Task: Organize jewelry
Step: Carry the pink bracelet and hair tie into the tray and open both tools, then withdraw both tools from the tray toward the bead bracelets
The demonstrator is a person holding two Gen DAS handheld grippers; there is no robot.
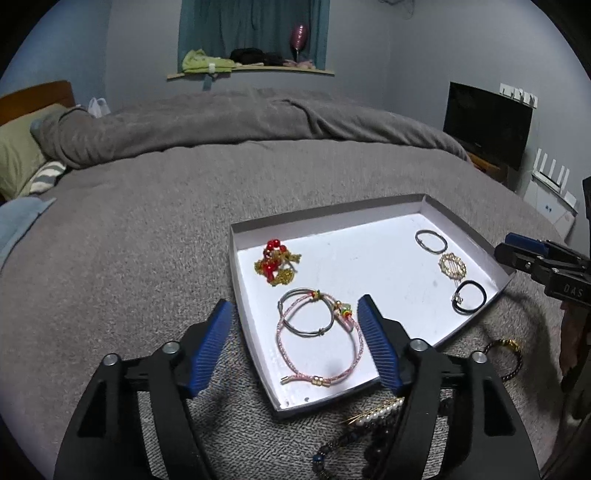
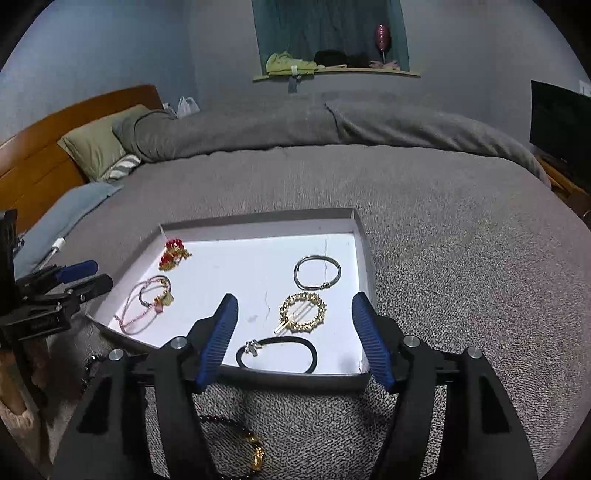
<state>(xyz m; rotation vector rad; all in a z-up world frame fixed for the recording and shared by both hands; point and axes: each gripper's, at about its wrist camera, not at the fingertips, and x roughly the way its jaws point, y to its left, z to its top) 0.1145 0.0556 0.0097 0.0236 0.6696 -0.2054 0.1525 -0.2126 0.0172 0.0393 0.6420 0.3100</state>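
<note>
Jewelry lies in a shallow white tray [image 1: 258,347] on a grey-blanketed bed [image 1: 147,206]; a beaded bracelet [image 2: 255,448] rests outside. Left gripper [image 1: 295,339] and right gripper [image 2: 291,332] gape empty. Curtained window sill [image 1: 251,70] behind.

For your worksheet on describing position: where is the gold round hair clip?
In the right wrist view, the gold clip lies inside the white tray, between silver bracelet and black band.

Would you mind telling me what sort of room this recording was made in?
Most likely a bedroom: the work is done on a bed with a grey blanket, a pillow against a wooden headboard, and a curtained window behind.
</note>
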